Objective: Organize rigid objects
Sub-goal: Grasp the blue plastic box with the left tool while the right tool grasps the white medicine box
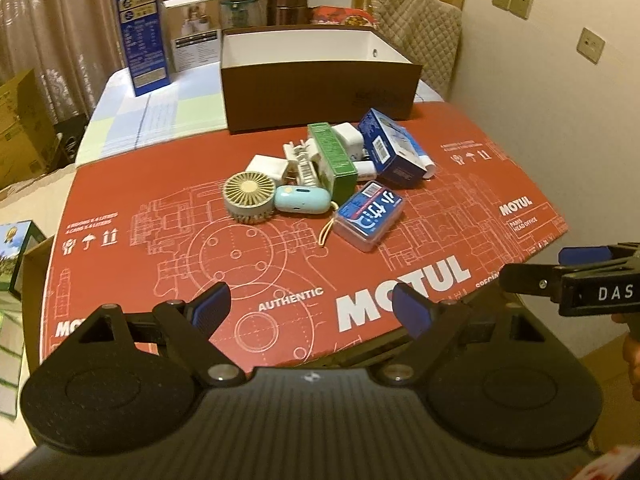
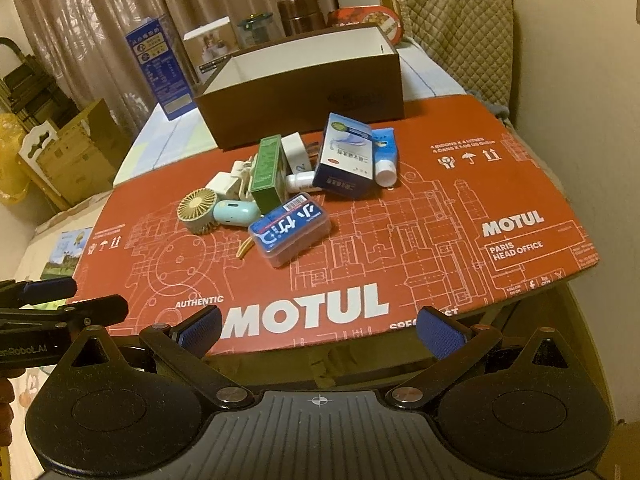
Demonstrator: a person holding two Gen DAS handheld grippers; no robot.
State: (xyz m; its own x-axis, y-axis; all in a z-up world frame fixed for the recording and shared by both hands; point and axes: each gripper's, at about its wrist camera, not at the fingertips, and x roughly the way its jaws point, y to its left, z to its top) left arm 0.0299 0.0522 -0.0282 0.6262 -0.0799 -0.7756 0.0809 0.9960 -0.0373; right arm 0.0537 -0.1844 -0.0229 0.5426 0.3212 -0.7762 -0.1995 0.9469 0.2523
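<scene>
Left hand-held gripper [image 1: 310, 308] and right hand-held gripper [image 2: 320, 330] both hover at the near edge of the red Motul cardboard sheet [image 2: 440, 208] on the desk, jaws spread wide, nothing held. The task's things sit in a tight heap mid-sheet, well apart from both grippers: clear plastic case w/ blue label [image 2: 290, 228] nearest, round beige mini fan [image 2: 197, 210] touching a pale blue capsule-shaped gadget [image 2: 236, 212], green carton [image 2: 266, 174] on edge, white chargers [image 1: 267, 168], blue-white box [image 2: 344, 156] leaning, blue tube w/ white cap [image 2: 386, 156] beside it. Likely destination, judging from the task: the open brown box [image 2: 304, 92] just behind the heap. Risks: items overlap, so pulling one prob. drags or topples neighbours, esp. the leaning box and green carton; the gadget's yellow strap [image 2: 245, 249] could snag; the glossy case may slip between the pads. The brown box's near wall stands in the way, so items need lifting over it. Blue upright carton [image 2: 158, 68] and jars [image 2: 256, 28] further back, out of the path.
</scene>
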